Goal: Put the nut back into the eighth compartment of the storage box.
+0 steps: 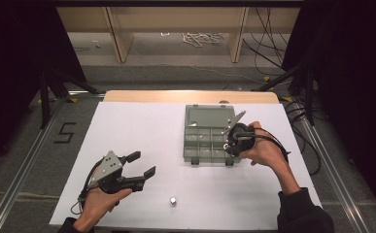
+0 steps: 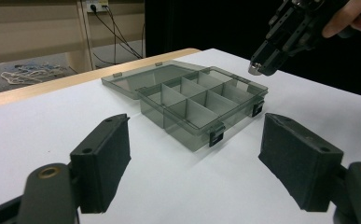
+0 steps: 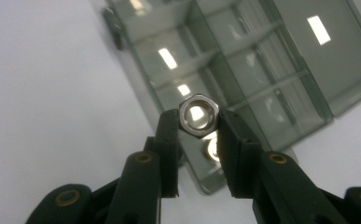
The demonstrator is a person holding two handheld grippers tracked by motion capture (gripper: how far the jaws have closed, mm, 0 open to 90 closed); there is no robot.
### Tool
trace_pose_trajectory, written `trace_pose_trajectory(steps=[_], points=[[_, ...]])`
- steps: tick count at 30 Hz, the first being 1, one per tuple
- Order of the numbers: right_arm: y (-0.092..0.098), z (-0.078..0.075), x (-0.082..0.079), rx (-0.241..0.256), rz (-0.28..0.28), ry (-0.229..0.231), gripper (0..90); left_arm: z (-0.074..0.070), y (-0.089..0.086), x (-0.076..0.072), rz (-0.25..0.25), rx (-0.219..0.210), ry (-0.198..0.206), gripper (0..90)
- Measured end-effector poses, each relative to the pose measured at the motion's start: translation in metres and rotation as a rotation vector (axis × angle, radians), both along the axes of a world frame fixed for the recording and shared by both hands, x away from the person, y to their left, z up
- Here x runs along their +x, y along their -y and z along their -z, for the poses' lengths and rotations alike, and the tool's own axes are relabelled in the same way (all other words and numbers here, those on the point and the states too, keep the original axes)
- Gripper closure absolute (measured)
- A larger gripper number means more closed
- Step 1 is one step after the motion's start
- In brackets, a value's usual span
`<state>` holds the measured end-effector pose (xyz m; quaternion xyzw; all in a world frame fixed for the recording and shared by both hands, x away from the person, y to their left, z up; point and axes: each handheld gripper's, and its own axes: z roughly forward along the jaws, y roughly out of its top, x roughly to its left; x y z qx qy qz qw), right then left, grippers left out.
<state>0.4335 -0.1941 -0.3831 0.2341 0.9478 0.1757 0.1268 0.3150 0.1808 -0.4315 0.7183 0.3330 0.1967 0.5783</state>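
You hold a nut (image 3: pixel 198 115) pinched in your right gripper (image 3: pixel 198 122) above the open box (image 1: pixel 191 151)'s near right compartments, left gripper (image 1: pixel 141 164) gaping idle; lower and release next

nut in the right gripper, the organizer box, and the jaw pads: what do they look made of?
Hex nut: looks like metal, bright polished finish; it mirrors the ceiling lights.
Organizer box: probably moulded plastic, smoky grey and see-through; the dividers show through its walls, and the latches are opaque black.
Pads of the left gripper: matte black, faintly textured, likely rubber or foam, though the look leaves it open.
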Motion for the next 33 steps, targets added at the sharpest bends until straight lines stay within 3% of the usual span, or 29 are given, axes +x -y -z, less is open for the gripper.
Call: trace_pose_trajectory(steps=[7, 18, 33], points=[[0.017, 0.013, 0.013, -0.019, 0.075, -0.006, 70.4, 0.001, 0.000, 0.001, 0.004, -0.009, 0.000, 23.6], [0.019, 0.031, 0.021, -0.050, 0.094, -0.023, 70.4, 0.001, 0.001, 0.001, 0.004, -0.009, 0.000, 23.6], [0.013, 0.042, 0.025, -0.051, 0.114, -0.037, 70.1, 0.001, 0.001, 0.001, 0.005, -0.007, 0.002, 23.6]])
